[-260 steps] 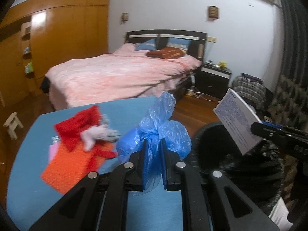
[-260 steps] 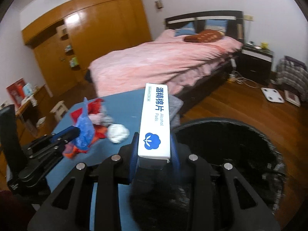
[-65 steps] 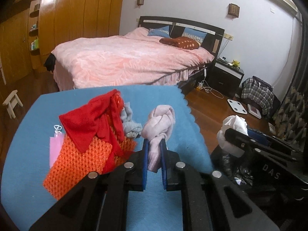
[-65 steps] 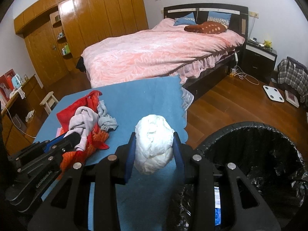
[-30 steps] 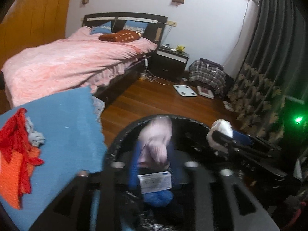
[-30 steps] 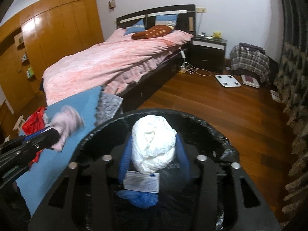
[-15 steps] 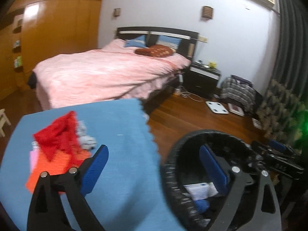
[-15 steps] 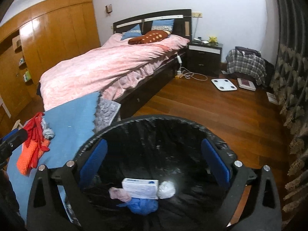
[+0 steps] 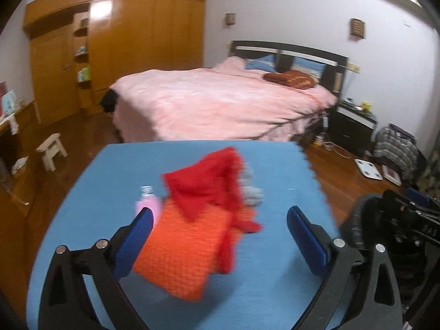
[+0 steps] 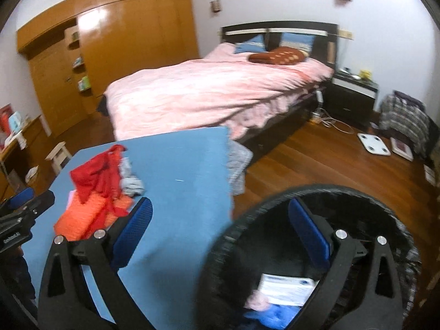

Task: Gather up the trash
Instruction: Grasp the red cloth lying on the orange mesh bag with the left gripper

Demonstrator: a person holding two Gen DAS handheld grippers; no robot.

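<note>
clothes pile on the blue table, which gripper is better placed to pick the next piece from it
Left, probably. The left gripper is open with the clothes pile right between its jaws. The right gripper is also open but straddles the table edge and the trash bin, with the pile off to its left.

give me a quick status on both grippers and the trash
Left gripper open, empty, over blue table. Right gripper open, empty, above round black trash bin. White box inside bin. Red and orange cloth pile on table.
</note>
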